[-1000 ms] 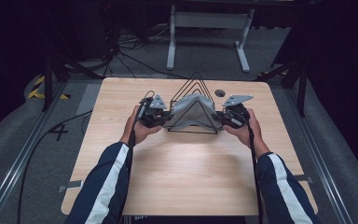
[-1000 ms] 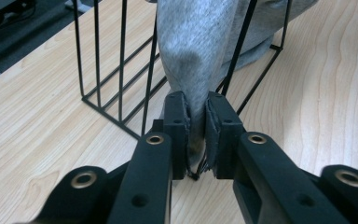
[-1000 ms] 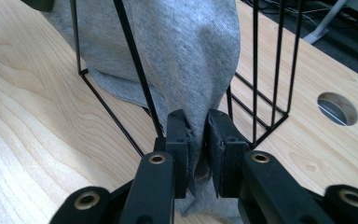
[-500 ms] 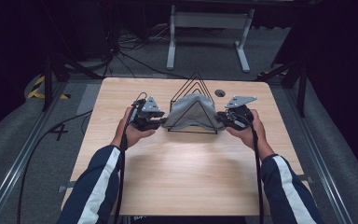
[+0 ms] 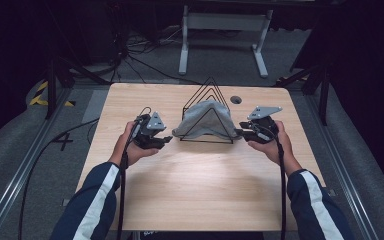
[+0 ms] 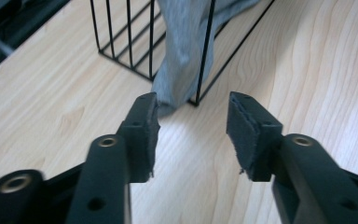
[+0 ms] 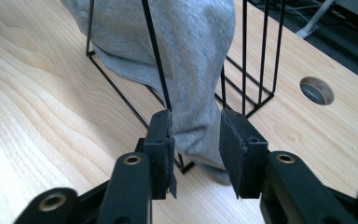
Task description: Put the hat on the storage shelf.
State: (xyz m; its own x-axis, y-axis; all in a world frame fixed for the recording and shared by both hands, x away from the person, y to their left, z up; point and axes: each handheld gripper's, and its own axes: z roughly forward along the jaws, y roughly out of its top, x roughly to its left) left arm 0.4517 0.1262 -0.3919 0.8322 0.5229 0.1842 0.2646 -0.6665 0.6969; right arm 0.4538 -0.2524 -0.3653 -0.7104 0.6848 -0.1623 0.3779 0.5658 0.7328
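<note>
Right tool [image 7: 196, 140] straddling grey cloth [image 7: 186, 56], rack [image 7: 261, 60]

pale matt wood-grain desk [image 5: 195, 185]; thin black metal wire rack [image 5: 215, 92] holding soft grey knit cloth [image 5: 202, 117]; matt black jaws.

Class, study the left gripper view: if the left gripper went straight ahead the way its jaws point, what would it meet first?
Most likely the hanging end of the grey cloth at the corner of the black wire rack. The left gripper stands open with bare table between its jaws; depth is hard to judge.
</note>
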